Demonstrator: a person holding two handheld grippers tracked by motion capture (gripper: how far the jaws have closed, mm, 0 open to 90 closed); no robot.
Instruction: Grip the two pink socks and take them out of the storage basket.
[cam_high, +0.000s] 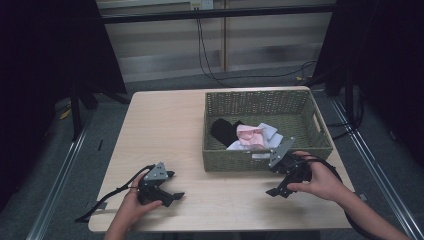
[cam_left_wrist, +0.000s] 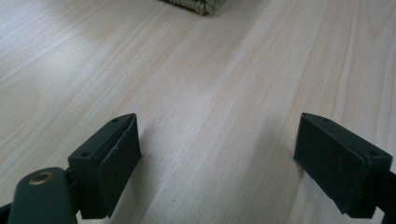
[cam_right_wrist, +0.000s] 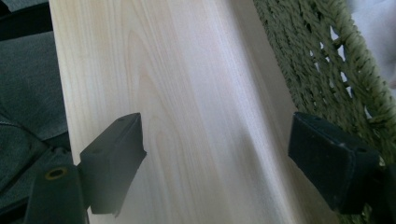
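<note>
left gripper (cam_high: 170, 191) low at the near edge of the pale wooden table (cam_high: 165, 125), fingers wide apart, empty. green woven basket (cam_high: 260, 160) holds black, pink and white cloths (cam_high: 250, 135), likely gathered. right gripper (cam_high: 281, 186) beside its front wall, wide, empty.

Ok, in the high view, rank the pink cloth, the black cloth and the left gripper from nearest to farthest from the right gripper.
1. Pink cloth: in the basket, just beyond the right gripper.
2. Black cloth: in the basket too, further left.
3. Left gripper: across the table, at its near left.
</note>
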